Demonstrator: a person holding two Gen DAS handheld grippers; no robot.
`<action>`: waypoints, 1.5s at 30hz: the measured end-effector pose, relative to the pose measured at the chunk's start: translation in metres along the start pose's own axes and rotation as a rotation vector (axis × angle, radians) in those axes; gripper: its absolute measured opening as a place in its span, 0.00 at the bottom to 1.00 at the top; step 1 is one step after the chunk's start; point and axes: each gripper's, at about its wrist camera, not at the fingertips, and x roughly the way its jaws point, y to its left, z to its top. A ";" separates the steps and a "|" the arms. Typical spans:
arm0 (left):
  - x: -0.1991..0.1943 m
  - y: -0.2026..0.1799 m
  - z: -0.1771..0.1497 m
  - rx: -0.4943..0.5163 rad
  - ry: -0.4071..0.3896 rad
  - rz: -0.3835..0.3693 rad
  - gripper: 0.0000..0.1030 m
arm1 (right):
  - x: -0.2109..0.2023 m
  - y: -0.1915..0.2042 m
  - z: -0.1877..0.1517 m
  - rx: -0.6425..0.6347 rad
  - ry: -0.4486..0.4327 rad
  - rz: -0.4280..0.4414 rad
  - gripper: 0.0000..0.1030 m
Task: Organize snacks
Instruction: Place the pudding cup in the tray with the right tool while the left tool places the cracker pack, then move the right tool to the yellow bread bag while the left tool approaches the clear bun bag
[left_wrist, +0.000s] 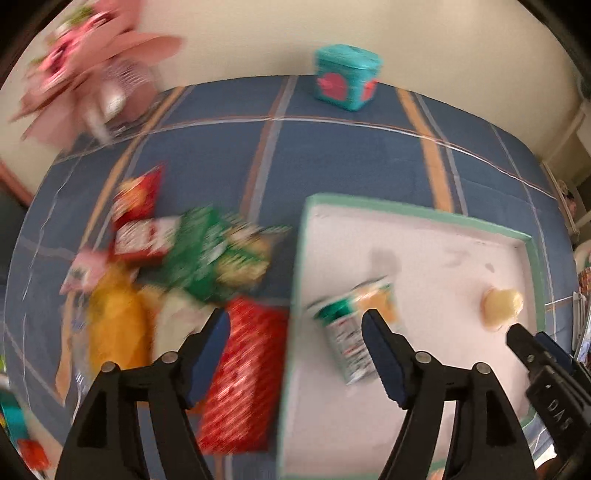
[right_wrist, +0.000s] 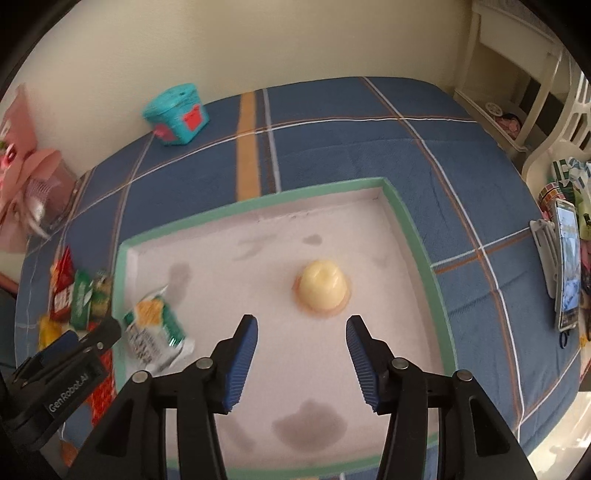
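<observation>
Hovering above the near part of the table, the left gripper (left_wrist: 295, 350) has its blue-padded fingers spread wide apart and holds nothing; the gap between them spans the green rim of the shallow tray (left_wrist: 295, 280), with a red snack packet (left_wrist: 240, 373) under the left finger and a green-and-orange snack packet (left_wrist: 354, 325) under the right one; that green-and-orange packet lies flat on the tray's white floor near its left wall, and the left view is too blurred to read its print; the right gripper (right_wrist: 301, 354) likewise stands open and empty over the tray floor, with a pale yellow jelly cup (right_wrist: 323, 288) upside down just beyond its fingertips, apart from them; outside the tray, on its left, the loose pile of snacks (left_wrist: 184, 254) lies on the blue plaid tablecloth (right_wrist: 332, 147), made up of red, green, pink and yellow packets overlapping one another; a teal box with red patches (right_wrist: 177, 114) stands at the far edge of the cloth near the wall; a pink bouquet (left_wrist: 85, 62) is at the far left corner; a phone (right_wrist: 567, 266) leans upright on a stand at the right edge.
</observation>
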 end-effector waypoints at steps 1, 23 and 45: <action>-0.002 0.009 -0.007 -0.017 -0.002 0.012 0.74 | -0.002 0.003 -0.003 -0.008 0.003 0.007 0.52; -0.048 0.081 -0.054 -0.032 -0.097 0.012 0.80 | -0.014 0.053 -0.068 -0.110 0.021 -0.015 0.53; -0.039 0.128 -0.049 -0.155 -0.121 -0.010 0.98 | -0.017 0.061 -0.063 -0.102 -0.038 0.084 1.00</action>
